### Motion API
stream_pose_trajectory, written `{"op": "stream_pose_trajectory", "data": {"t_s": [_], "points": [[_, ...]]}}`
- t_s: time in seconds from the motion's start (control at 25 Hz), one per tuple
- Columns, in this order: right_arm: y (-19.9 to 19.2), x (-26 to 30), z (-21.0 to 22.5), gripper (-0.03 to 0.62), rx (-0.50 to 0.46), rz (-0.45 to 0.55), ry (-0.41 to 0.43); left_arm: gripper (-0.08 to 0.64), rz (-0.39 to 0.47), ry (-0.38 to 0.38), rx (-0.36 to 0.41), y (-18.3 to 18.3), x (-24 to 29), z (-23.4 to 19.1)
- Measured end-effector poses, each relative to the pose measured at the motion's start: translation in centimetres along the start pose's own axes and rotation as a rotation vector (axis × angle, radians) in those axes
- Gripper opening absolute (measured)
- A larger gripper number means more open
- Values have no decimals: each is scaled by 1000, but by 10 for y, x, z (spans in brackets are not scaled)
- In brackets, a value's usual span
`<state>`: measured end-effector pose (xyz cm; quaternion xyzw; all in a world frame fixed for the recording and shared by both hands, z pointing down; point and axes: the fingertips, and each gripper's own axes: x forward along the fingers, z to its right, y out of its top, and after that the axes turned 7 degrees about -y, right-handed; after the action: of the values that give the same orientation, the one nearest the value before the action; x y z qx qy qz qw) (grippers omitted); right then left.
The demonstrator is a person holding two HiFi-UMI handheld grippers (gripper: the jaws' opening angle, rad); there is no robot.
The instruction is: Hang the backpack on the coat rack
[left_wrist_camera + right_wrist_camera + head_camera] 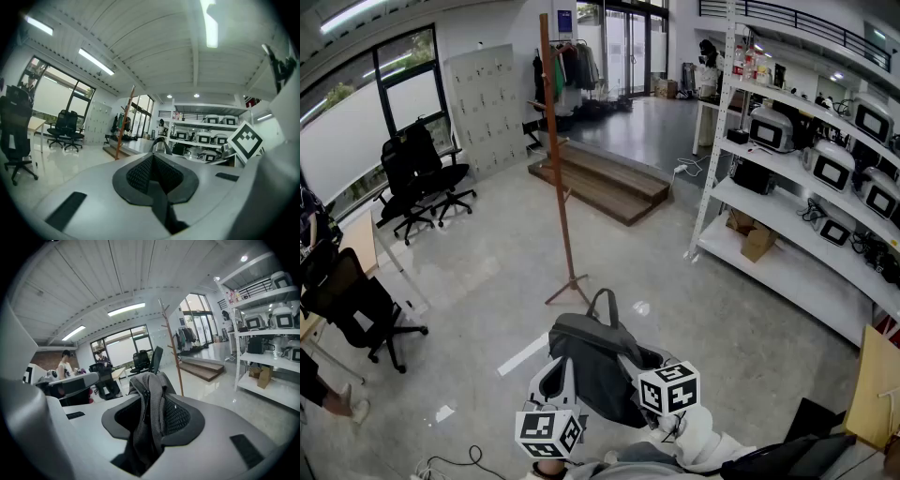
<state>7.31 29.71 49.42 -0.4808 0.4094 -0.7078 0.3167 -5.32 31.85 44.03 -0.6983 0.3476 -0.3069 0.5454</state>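
Observation:
A dark grey backpack (595,361) hangs low in the head view, its top handle (605,305) standing up. My right gripper (645,364) is shut on a fold of its grey fabric (150,413), which fills the gap between the jaws of the right gripper (153,394). At the bag's left side, my left gripper (558,366) looks shut on a thin dark strap (164,206); the handle (161,143) shows just beyond the left gripper (152,159). The wooden coat rack (555,169) stands on the floor ahead of the bag, apart from it, and is also seen as the coat rack (171,343).
White shelving (787,187) with appliances runs along the right. Black office chairs (422,178) and another chair (356,300) stand at the left by a desk. Wooden steps (600,183) lie behind the rack. A person (63,366) stands by the desks.

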Motion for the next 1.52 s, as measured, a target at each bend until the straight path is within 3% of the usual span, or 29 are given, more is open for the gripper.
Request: {"op": "stream_pose_trajectory", "data": {"t_s": [0.68,1.52], "points": [[26,53,2,123,-8,3,-15,3,3,9,-39,3,34,-43],[85,157,47,124,-20,-19,39,3,-14,36,-41,19,148,-93]]}}
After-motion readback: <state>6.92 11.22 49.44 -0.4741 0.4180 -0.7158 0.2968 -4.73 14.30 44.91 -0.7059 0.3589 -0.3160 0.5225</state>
